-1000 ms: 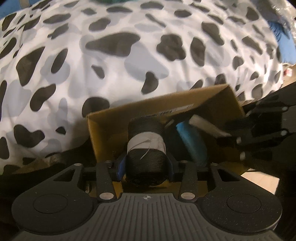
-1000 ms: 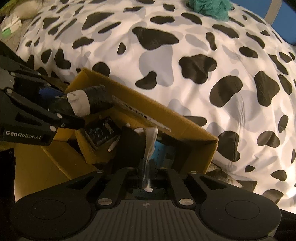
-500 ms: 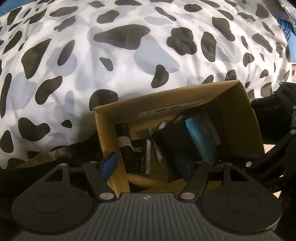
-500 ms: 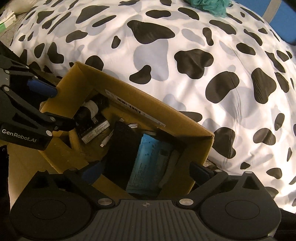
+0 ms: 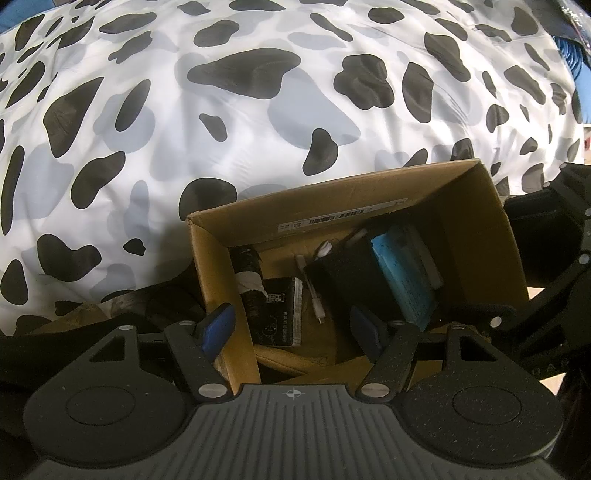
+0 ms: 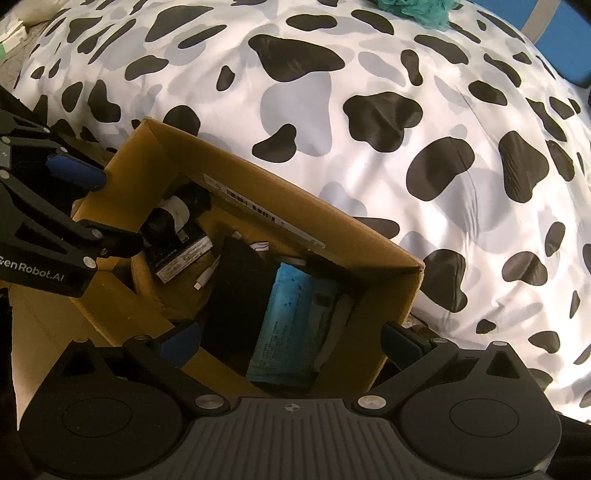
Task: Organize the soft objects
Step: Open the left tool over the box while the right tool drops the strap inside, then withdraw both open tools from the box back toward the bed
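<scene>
An open cardboard box (image 5: pixel 476 206) (image 6: pixel 159 147) stands against a cow-print duvet. Inside lie a black roll with a white band (image 5: pixel 249 280) (image 6: pixel 173 212), a black packet (image 5: pixel 282 314), a white cable (image 5: pixel 314 299), a black soft item (image 6: pixel 236 291) and a blue pack (image 5: pixel 400 273) (image 6: pixel 291 317). My left gripper (image 5: pixel 291 326) is open and empty above the box's near left corner. My right gripper (image 6: pixel 291 338) is open and empty above the box's near right side. The left gripper's body shows in the right wrist view (image 6: pixel 55 221).
The cow-print duvet (image 5: pixel 258 110) (image 6: pixel 369 110) fills the space behind the box. A teal fluffy item (image 6: pixel 413 9) lies at its far edge. Blue surfaces (image 6: pixel 565 40) show at the top right. The right gripper's body (image 5: pixel 546 280) is beside the box.
My left gripper opened and let the black roll drop into the box. My right gripper opened and released the white-edged item. Both pulled back and up a little.
</scene>
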### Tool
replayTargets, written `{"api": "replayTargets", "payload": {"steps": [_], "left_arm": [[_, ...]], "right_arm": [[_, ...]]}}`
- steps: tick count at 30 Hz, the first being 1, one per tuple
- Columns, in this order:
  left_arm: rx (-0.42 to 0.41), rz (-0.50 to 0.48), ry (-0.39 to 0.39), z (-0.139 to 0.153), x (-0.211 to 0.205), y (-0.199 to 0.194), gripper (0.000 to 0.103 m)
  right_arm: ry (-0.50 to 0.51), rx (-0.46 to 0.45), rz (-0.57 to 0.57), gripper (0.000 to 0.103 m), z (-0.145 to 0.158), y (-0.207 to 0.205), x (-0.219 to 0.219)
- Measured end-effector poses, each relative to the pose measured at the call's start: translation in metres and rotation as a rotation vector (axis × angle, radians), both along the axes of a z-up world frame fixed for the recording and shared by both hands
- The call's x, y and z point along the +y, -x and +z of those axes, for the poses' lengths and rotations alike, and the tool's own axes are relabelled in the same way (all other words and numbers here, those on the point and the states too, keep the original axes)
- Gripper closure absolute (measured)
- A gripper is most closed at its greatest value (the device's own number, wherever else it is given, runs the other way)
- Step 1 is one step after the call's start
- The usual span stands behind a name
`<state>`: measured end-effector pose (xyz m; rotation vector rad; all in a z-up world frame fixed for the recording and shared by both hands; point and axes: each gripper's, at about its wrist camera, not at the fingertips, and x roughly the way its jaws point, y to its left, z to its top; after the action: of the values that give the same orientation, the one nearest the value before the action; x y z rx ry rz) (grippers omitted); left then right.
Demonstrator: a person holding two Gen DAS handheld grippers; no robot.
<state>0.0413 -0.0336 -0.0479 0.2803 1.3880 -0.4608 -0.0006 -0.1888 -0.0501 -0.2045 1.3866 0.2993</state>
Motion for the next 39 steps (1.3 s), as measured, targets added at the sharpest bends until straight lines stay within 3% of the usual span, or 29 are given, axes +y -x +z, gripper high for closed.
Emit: {"api": "replayTargets", "payload": {"steps": [28, 39], "left_arm": [[-0.07, 0.045, 0.042, 0.012, 0.006, -0.004, 0.035], [-0.229, 0.131, 0.09, 0.035, 0.016, -0.011, 0.035]], "right_arm": [[0.007, -0.077, -0.118, 0.0, 0.011, -0.007, -0.016], [0.011, -0.175, -0.25, 0.0, 0.026, -0.016, -0.037]]}}
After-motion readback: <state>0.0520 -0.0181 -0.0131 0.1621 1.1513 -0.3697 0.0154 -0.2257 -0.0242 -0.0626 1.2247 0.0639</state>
